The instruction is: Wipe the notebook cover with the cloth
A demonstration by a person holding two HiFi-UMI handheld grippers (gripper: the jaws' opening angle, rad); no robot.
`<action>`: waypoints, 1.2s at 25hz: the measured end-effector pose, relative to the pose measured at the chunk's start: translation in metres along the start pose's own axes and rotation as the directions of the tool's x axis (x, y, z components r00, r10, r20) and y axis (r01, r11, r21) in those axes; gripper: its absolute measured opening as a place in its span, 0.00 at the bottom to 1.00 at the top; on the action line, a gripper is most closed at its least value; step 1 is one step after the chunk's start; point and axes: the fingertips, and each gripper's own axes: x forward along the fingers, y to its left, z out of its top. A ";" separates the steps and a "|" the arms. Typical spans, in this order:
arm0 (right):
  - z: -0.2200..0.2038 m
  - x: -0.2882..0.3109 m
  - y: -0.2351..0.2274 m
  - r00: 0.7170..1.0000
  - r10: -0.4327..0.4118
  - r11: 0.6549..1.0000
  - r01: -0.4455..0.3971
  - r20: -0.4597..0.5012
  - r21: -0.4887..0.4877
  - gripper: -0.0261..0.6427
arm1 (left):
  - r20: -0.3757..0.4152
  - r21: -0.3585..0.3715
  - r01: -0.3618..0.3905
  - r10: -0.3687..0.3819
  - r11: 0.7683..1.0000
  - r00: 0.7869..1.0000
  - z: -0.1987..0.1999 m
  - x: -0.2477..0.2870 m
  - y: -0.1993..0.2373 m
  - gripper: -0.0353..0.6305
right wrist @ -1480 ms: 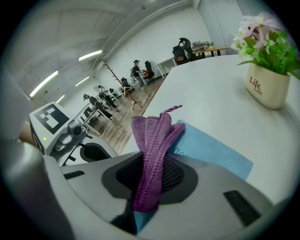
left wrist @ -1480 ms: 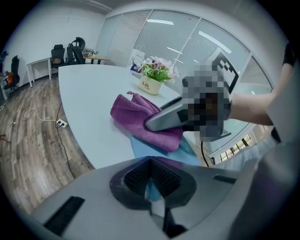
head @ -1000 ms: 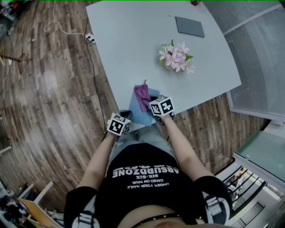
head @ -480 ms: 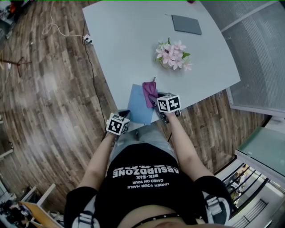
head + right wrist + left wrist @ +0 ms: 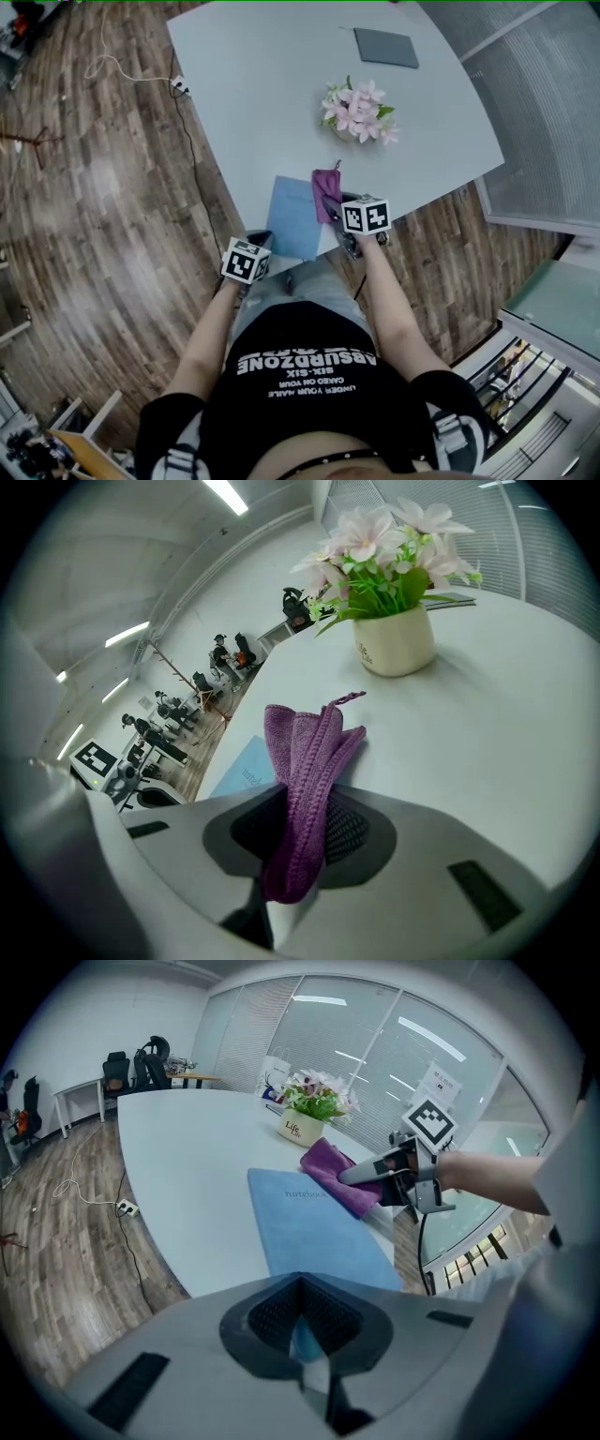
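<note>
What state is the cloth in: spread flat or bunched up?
Bunched up. The purple cloth is gathered into lengthwise folds and clamped in the right claw.

A pale grey table (image 5: pixel 253 103) was set on a brown wood-plank floor (image 5: pixel 94 206), and on it were laid a thin blue notebook (image 5: pixel 295 217), a cream pot of pink flowers (image 5: pixel 356 111) and a dark grey flat slab (image 5: pixel 385 48).
</note>
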 end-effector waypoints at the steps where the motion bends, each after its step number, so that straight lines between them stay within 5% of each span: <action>1: 0.000 -0.001 -0.001 1.000 -0.002 1.000 0.002 0.003 0.005 0.18 | 0.000 0.000 0.000 0.000 1.000 1.000 0.000 0.000 0.000 0.08; 30: -0.025 -0.005 0.021 1.000 -0.014 1.000 0.014 0.021 0.009 0.17 | 0.002 0.005 0.018 -0.018 1.000 1.000 -0.001 0.003 -0.001 0.08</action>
